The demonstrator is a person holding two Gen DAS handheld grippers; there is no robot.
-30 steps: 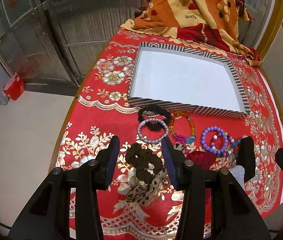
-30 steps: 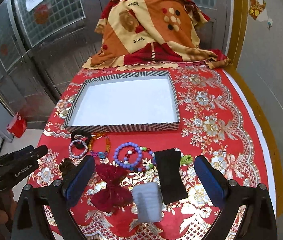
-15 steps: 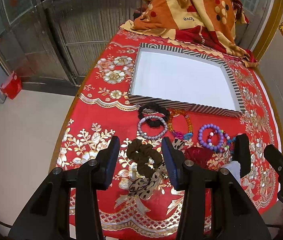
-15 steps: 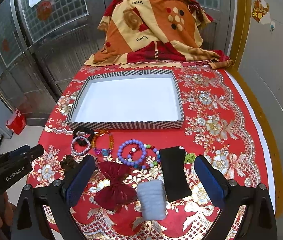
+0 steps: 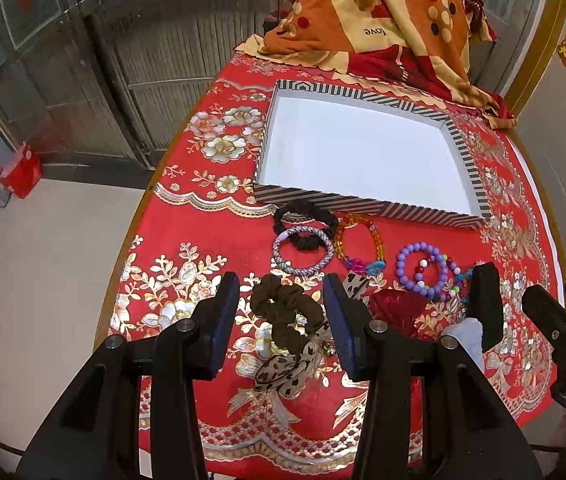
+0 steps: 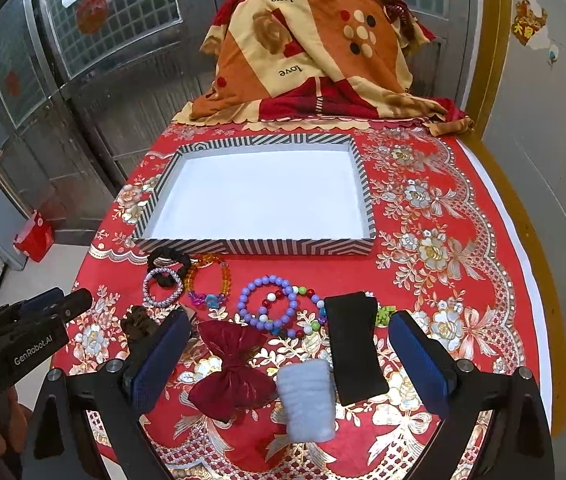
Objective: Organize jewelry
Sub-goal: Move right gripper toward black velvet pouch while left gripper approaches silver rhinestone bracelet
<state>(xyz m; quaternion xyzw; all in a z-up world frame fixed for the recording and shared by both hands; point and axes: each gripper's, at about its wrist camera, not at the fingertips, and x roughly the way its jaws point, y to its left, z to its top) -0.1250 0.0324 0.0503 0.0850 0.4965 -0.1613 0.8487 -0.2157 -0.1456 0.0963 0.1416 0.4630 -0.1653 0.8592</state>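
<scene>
Nothing is stowed yet: your striped tray [image 6: 299, 246] holds nothing, and every piece lies on the red cloth just in front of it, from the black scrunchie [image 5: 305, 222] and purple bead bracelet [image 6: 269, 305] to the red bow [image 6: 232, 372]. Your left gripper [image 5: 281, 320] stands wide over the brown scrunchie [image 5: 285, 312], gripping nothing. Your right gripper [image 6: 287, 354] is equally wide and holds nothing; the whole sorting remains.
</scene>
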